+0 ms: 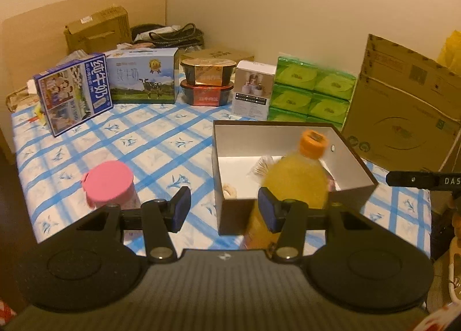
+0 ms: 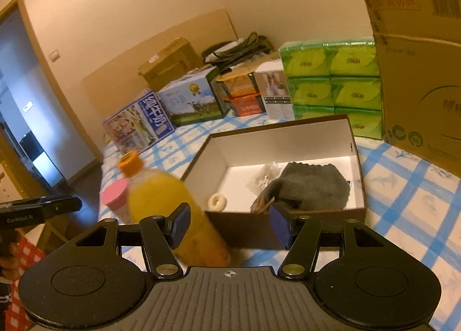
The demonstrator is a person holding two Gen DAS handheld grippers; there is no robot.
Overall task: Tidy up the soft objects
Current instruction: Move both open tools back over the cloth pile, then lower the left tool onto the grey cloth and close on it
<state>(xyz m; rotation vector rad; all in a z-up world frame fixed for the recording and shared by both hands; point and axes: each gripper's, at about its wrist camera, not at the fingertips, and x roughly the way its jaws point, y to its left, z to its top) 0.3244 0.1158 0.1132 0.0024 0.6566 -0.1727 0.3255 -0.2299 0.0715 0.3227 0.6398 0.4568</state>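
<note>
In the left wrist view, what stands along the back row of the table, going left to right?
Dark blue milk carton box → light blue milk case with a cow picture → two stacked black instant-food bowls → small white product box → stacked green tissue packs → large brown cardboard box.

Cloth (image 2: pixel 314 184) in box (image 2: pixel 288 135); bottle (image 2: pixel 161 198) left.
</note>
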